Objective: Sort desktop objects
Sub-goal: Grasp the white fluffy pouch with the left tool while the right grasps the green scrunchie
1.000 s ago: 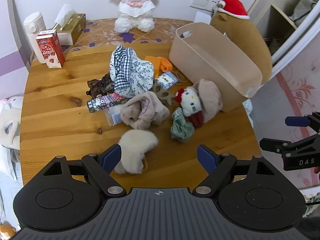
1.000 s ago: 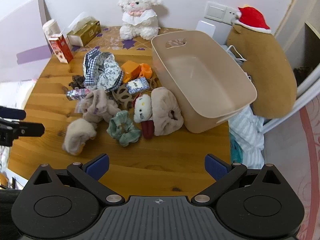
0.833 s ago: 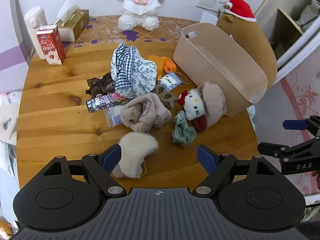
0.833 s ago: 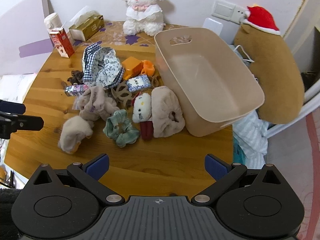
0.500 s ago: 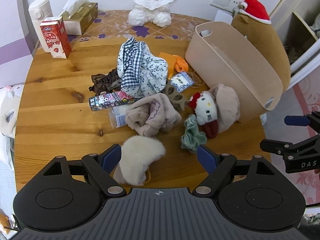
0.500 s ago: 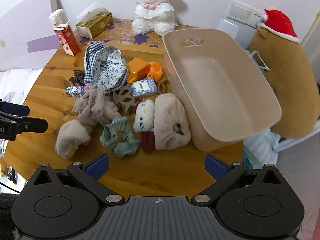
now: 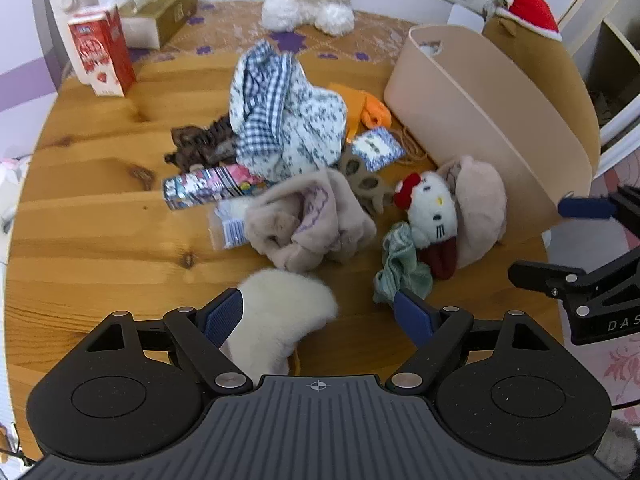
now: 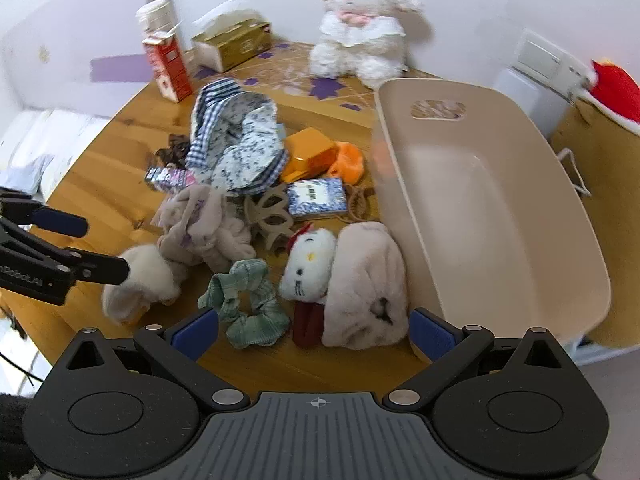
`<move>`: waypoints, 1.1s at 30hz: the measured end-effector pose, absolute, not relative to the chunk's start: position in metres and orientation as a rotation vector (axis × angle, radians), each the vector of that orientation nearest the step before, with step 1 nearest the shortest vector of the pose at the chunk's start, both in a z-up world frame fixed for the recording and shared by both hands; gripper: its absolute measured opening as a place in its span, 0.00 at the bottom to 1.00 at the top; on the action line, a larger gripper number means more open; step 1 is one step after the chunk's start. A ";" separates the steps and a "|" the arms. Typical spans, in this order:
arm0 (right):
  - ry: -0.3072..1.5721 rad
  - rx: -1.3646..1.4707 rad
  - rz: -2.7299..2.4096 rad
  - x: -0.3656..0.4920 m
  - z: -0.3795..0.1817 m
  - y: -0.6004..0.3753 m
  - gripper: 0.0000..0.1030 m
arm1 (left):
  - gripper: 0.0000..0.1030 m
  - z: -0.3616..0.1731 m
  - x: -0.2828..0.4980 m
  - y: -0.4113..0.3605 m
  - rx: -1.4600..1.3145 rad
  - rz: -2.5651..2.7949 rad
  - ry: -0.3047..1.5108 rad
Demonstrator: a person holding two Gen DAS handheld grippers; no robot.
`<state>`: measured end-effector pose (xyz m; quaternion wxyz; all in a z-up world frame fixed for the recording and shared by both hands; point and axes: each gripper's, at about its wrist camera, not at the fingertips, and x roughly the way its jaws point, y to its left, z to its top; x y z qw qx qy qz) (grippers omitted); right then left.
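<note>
— Over the round wooden table, what's the left gripper doing?
— Jaws spread wide, holding nothing, with the fluffy cream plush piece lying between its blue pads.
— And the right gripper?
— Wide open too, empty, above the green fabric scrunchie and white cat plush, just beside the empty beige plastic bin

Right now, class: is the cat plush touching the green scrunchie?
Cannot tell. In the right wrist view a thin strip of table seems to separate the cat plush from the green scrunchie; in the left wrist view they overlap.
</note>
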<state>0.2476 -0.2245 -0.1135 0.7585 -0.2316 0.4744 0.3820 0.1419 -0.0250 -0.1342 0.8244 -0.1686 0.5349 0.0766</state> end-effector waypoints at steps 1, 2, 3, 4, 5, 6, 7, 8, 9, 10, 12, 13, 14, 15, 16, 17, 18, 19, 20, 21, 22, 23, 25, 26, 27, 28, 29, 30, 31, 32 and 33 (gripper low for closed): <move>1.021 -0.510 0.845 0.247 -0.116 -0.223 1.00 | 0.82 -0.138 0.142 -0.027 -0.352 0.163 1.146; 1.006 -0.511 0.855 0.246 -0.118 -0.223 1.00 | 0.82 -0.142 0.143 -0.028 -0.341 0.163 1.155; 0.986 -0.512 0.856 0.246 -0.120 -0.223 1.00 | 0.82 -0.145 0.143 -0.029 -0.330 0.164 1.161; 0.975 -0.513 0.850 0.245 -0.123 -0.222 1.00 | 0.82 -0.148 0.143 -0.030 -0.320 0.165 1.167; 0.966 -0.514 0.842 0.245 -0.126 -0.222 1.00 | 0.82 -0.152 0.143 -0.030 -0.315 0.164 1.170; 0.965 -0.510 0.839 0.246 -0.129 -0.221 1.00 | 0.82 -0.155 0.144 -0.030 -0.313 0.162 1.174; 0.966 -0.500 0.841 0.247 -0.133 -0.220 1.00 | 0.82 -0.159 0.143 -0.028 -0.312 0.162 1.180; 0.972 -0.485 0.843 0.248 -0.137 -0.220 1.00 | 0.82 -0.164 0.144 -0.027 -0.314 0.161 1.186; 0.978 -0.473 0.845 0.249 -0.141 -0.220 1.00 | 0.82 -0.168 0.144 -0.025 -0.318 0.159 1.189; 0.979 -0.459 0.847 0.249 -0.144 -0.219 1.00 | 0.82 -0.171 0.144 -0.023 -0.321 0.160 1.192; 0.966 -0.442 0.857 0.248 -0.151 -0.218 1.00 | 0.81 -0.179 0.145 -0.021 -0.323 0.164 1.201; 0.951 -0.442 0.870 0.246 -0.153 -0.217 1.00 | 0.81 -0.182 0.145 -0.020 -0.321 0.167 1.204; 0.936 -0.450 0.888 0.243 -0.155 -0.215 1.00 | 0.81 -0.185 0.145 -0.020 -0.319 0.170 1.206; 0.926 -0.462 0.907 0.241 -0.158 -0.213 1.00 | 0.81 -0.188 0.146 -0.020 -0.316 0.171 1.210; 0.915 -0.478 0.930 0.238 -0.160 -0.211 1.00 | 0.81 -0.191 0.146 -0.020 -0.313 0.171 1.215; 0.902 -0.491 0.955 0.235 -0.162 -0.208 1.00 | 0.81 -0.194 0.147 -0.020 -0.309 0.172 1.220; 0.889 -0.502 0.986 0.232 -0.165 -0.205 1.00 | 0.81 -0.197 0.147 -0.019 -0.304 0.172 1.222; 0.879 -0.519 1.016 0.228 -0.168 -0.202 1.00 | 0.81 -0.200 0.147 -0.019 -0.300 0.172 1.223; 0.874 -0.542 1.044 0.224 -0.173 -0.198 0.98 | 0.81 -0.203 0.148 -0.019 -0.296 0.174 1.225; 0.873 -0.569 1.061 0.221 -0.177 -0.194 0.96 | 0.81 -0.206 0.148 -0.018 -0.292 0.174 1.229; 0.870 -0.606 1.072 0.218 -0.182 -0.188 0.95 | 0.81 -0.208 0.149 -0.017 -0.289 0.174 1.230; 0.863 -0.646 1.077 0.214 -0.188 -0.184 0.92 | 0.81 -0.210 0.151 -0.017 -0.287 0.176 1.229; 0.843 -0.703 1.095 0.208 -0.198 -0.178 0.90 | 0.81 -0.213 0.153 -0.016 -0.282 0.179 1.218; 0.839 -0.730 1.103 0.206 -0.204 -0.174 0.88 | 0.81 -0.214 0.155 -0.015 -0.278 0.180 1.214; 0.840 -0.748 1.110 0.205 -0.210 -0.172 0.86 | 0.81 -0.215 0.156 -0.015 -0.272 0.178 1.213; 0.838 -0.764 1.120 0.204 -0.215 -0.170 0.86 | 0.78 -0.216 0.158 -0.015 -0.265 0.175 1.213; 0.839 -0.778 1.128 0.203 -0.220 -0.168 0.83 | 0.75 -0.217 0.159 -0.016 -0.259 0.168 1.215; 0.844 -0.796 1.127 0.202 -0.224 -0.166 0.79 | 0.70 -0.219 0.161 -0.017 -0.247 0.162 1.220; 0.850 -0.815 1.124 0.201 -0.229 -0.163 0.76 | 0.63 -0.220 0.162 -0.018 -0.235 0.159 1.225; 0.860 -0.826 1.122 0.201 -0.232 -0.161 0.68 | 0.60 -0.221 0.162 -0.019 -0.222 0.155 1.231; 0.866 -0.815 1.124 0.202 -0.232 -0.161 0.66 | 0.55 -0.222 0.162 -0.020 -0.215 0.148 1.235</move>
